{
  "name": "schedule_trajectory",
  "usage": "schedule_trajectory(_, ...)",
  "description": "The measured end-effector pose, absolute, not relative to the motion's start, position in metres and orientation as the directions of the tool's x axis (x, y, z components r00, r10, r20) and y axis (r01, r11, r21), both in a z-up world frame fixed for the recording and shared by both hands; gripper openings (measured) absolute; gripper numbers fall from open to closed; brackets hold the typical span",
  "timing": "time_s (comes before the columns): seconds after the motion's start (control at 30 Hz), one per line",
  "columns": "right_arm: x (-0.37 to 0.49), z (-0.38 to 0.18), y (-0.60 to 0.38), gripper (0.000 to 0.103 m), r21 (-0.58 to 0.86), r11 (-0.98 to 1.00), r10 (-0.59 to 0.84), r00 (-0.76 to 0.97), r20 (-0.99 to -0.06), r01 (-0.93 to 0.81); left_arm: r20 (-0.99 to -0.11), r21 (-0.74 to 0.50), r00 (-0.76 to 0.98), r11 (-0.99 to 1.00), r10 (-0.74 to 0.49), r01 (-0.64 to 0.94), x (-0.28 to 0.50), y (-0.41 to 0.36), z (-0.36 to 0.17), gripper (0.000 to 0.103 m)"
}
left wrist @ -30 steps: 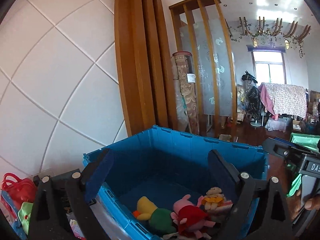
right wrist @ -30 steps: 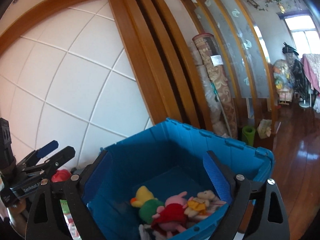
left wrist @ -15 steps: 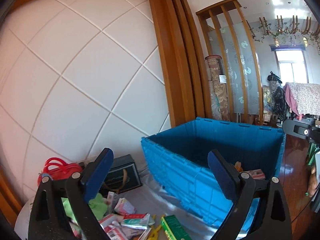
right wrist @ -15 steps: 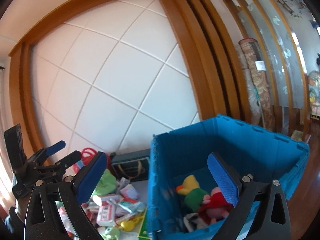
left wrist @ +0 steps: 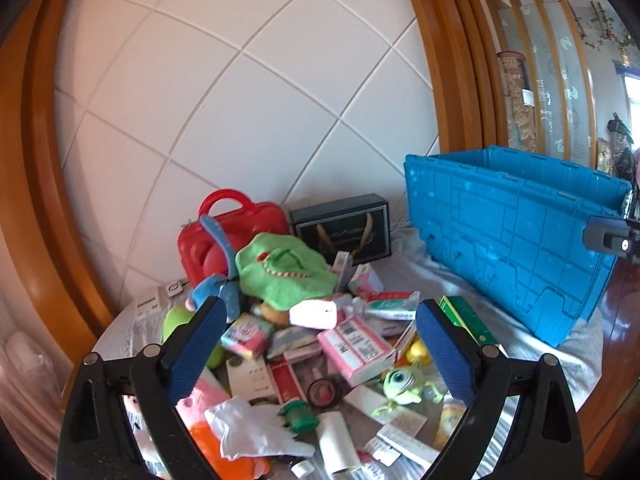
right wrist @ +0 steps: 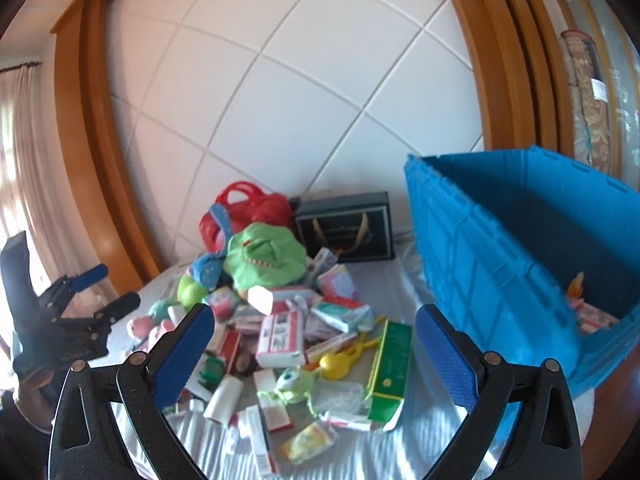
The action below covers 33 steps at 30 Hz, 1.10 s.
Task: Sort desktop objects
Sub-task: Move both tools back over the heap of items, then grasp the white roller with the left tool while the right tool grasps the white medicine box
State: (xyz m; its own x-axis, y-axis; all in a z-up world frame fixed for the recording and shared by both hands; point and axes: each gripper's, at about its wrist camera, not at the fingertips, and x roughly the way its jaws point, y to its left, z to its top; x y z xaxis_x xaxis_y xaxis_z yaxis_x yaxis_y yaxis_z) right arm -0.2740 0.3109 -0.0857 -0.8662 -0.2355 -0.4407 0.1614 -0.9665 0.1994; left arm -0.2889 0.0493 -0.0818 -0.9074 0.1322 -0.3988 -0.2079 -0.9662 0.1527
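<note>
While both hand-held grippers gape empty, the blue crate (right wrist: 532, 248) holds a few small toys (right wrist: 588, 308).

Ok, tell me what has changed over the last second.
Both views swung left from the blue crate to the pile of toys and boxes on the table. Left gripper and right gripper remain open and empty. Soft toys remain in the crate.
</note>
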Motion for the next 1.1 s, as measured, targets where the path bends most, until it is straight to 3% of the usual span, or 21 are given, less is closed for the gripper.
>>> schedule_trajectory(0.27, -0.293, -0.203, 0.237, 0.093, 0.268, -0.924, -0.382, -0.642, -0.665, 0.273, -0.533, 0.149, -0.845, -0.978, 0.047, -0.149, -0.274, -0.005, -0.154, 0.097)
schedule_trajectory(0.33, -0.3, -0.23, 0.222, 0.084, 0.282, -0.912, -0.408, -0.576, -0.709, 0.298, -0.565, 0.125, -0.823, -0.982, 0.05, -0.145, -0.272, -0.012, -0.17, 0.097)
schedule_trajectory(0.73, -0.345, -0.329, 0.18, 0.058, 0.286, -0.866, -0.428, -0.313, -0.848, 0.411, -0.708, 0.041, -0.701, -0.985, 0.09, -0.168, -0.294, 0.002, -0.243, 0.097)
schedule_trajectory(0.9, -0.352, -0.35, 0.178, 0.027, 0.263, -0.865, -0.395, -0.258, -0.882, 0.427, -0.747, 0.012, -0.655, -0.982, 0.115, -0.186, -0.311, 0.016, -0.27, 0.096)
schedule_trajectory(0.97, -0.355, -0.355, 0.186, 0.022, 0.302, -0.859, -0.421, -0.234, -0.876, 0.414, -0.763, -0.006, -0.632, -0.98, 0.132, -0.197, -0.321, 0.023, -0.28, 0.083)
schedule_trajectory(1.1, -0.355, -0.357, 0.199, 0.022, 0.332, -0.852, -0.443, -0.219, -0.869, 0.406, -0.807, -0.036, -0.573, -0.98, 0.145, -0.197, -0.344, 0.033, -0.301, 0.066)
